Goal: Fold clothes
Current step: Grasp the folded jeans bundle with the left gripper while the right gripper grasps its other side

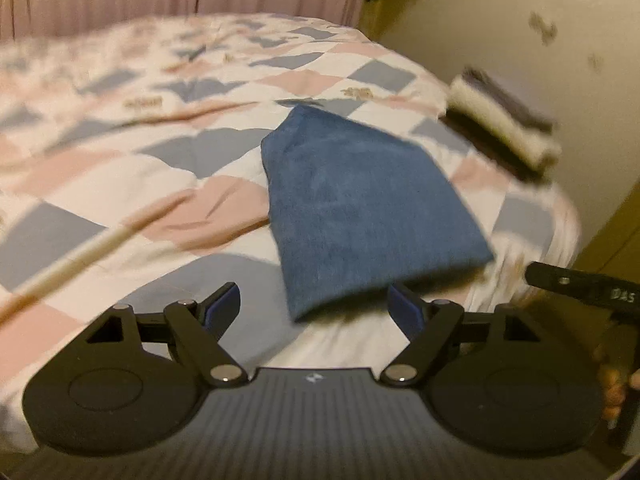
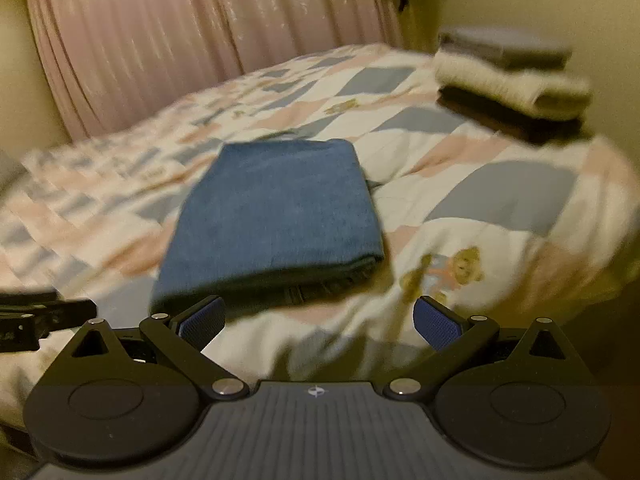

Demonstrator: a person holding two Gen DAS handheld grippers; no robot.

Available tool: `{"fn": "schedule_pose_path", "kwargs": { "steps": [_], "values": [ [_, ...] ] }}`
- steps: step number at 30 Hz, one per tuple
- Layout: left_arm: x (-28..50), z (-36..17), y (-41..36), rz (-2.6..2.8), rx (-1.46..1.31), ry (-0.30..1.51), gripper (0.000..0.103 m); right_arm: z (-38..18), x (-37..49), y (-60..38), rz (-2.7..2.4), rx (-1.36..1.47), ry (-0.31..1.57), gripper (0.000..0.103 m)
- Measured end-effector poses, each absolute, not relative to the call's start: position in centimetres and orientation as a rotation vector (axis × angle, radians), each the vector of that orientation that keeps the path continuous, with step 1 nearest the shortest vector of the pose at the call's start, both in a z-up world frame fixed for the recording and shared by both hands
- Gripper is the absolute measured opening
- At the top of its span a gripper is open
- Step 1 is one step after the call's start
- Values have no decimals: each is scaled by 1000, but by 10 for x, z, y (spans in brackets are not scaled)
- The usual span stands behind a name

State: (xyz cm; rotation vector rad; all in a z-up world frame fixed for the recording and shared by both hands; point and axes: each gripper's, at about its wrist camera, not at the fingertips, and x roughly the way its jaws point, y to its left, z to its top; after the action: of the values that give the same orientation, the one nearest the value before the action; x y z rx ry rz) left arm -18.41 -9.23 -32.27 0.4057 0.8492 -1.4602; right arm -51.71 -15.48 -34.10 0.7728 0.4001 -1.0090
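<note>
**Both tongs empty over a folded blue garment**

Left tongs (image 1: 314, 306) spread wide, nothing between the pads; right tongs (image 2: 318, 322) likewise wide and empty. We hold both low at the near edge of the bed (image 2: 500, 192), just short of the blue denim garment (image 2: 272, 220), which lies folded into a thick rectangle on the patchwork quilt (image 1: 120, 128). Its folded edge faces us, layers showing along the near side in the right wrist view. We judge this piece essentially done: tidy, flat, nothing gripped. A stack of folded clothes (image 2: 512, 76) sits at the far right corner of the bed, well apart, likely where finished pieces go. Both views are blurred, so seam detail is unclear. Right device tip (image 1: 580, 288) shows just beside the left one.
</note>
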Motion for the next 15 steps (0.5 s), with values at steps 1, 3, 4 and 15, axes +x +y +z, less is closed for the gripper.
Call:
{"fn": "schedule_pose_path", "kwargs": {
  "steps": [1, 3, 4, 15],
  "values": [
    [-172, -325, -102, -1468, 363, 894, 86, -343, -532, -170, -967, 851, 337, 103],
    [-149, -334, -124, -1464, 294, 956, 88, -347, -559, -199, -876, 997, 212, 103],
    [-142, -339, -136, -1456, 280, 979, 88, -352, -573, -219, -811, 1082, 145, 103],
    [-110, -398, -221, -1482, 237, 1192, 79, -412, -550, -352, -631, 1307, 314, 90]
  ]
}}
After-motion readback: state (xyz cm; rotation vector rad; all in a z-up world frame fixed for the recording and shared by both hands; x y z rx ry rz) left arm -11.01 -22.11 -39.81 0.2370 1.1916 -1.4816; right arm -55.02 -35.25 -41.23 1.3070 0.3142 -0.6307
